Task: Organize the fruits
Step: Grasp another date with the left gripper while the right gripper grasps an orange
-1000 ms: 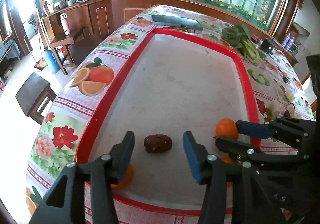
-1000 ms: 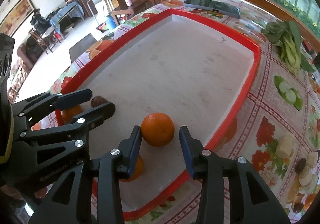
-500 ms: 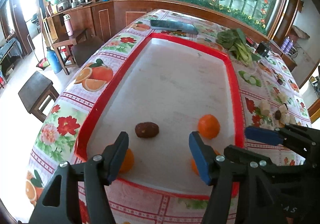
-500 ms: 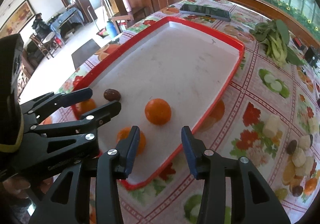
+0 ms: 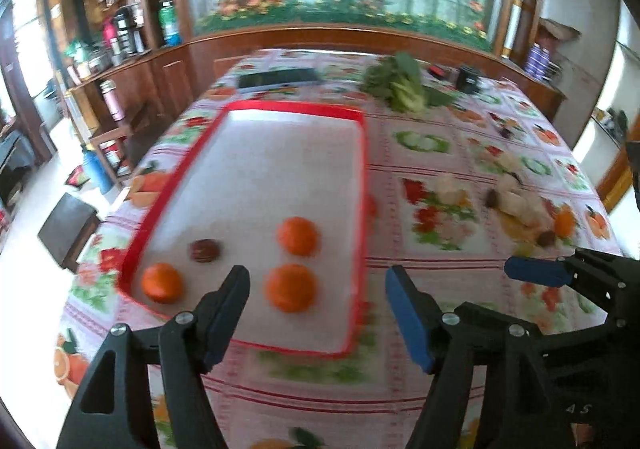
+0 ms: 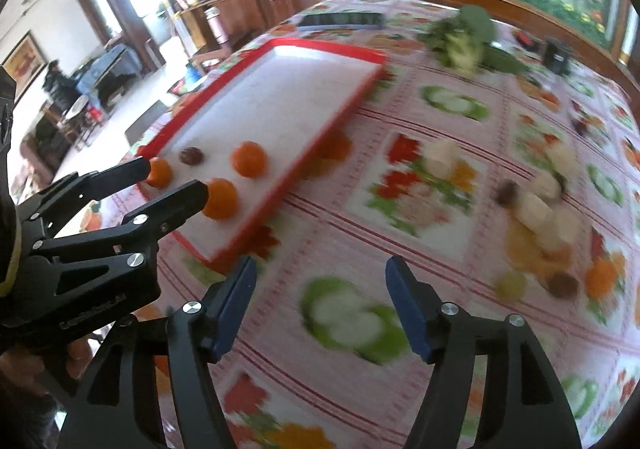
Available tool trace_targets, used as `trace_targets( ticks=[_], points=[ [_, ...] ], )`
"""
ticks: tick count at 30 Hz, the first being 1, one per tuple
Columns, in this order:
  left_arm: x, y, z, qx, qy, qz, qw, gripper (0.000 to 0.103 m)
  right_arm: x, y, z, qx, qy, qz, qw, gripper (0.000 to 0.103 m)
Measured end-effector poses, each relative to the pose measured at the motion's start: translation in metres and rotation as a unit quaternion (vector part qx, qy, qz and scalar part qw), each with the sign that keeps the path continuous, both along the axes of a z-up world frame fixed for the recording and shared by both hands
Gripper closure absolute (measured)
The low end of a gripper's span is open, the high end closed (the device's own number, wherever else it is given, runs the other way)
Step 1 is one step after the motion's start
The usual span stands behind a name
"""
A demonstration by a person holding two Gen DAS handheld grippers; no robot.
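Both hand-held grippers, left [image 5: 318, 313] and right [image 6: 318, 305], were opening, empty; the round orange tangerines [image 5: 291, 292] looked light, firm, best pinched across the middle.

Tablecloth [image 6: 360, 217] prints motion-blurred, small fruit pile [image 6: 552, 209] smeared — kinds unclear

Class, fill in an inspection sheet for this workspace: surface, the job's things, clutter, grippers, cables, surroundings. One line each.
Surface: table under a fruit-print tablecloth, views blurred.
Job's things: red tray holding three oranges and one dark brown fruit; more small fruit pieces loose on the cloth to the right.
Clutter: leafy greens, a phone, a small black box.
Grippers: left gripper and right gripper both empty, jaws opening.
Cables: nothing seen.
Surroundings: wooden counter with bottles, a plant mural, a stool on the floor.
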State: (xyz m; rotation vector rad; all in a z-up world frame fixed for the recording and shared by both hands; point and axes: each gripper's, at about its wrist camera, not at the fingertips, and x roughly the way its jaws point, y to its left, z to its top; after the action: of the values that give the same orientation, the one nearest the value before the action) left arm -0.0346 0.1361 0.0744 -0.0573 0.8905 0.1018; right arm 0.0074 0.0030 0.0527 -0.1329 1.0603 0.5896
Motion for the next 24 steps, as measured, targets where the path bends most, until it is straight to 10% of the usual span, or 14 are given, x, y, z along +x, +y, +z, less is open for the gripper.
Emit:
trace_targets(
  ticks=[13,24],
  points=[
    [0.036,-0.136,-0.017,-0.037,0.041,-0.125,0.9906,0.029,0.024,-0.176,-0.009,-0.04,-0.023,-0.18,0.983,0.034],
    [0.071,-0.218,-0.04,-0.045,0.061,-0.147,0.9863,0.029,0.028,-0.249,-0.02,-0.015,-0.005,-0.21,0.978,0.034]
  ],
)
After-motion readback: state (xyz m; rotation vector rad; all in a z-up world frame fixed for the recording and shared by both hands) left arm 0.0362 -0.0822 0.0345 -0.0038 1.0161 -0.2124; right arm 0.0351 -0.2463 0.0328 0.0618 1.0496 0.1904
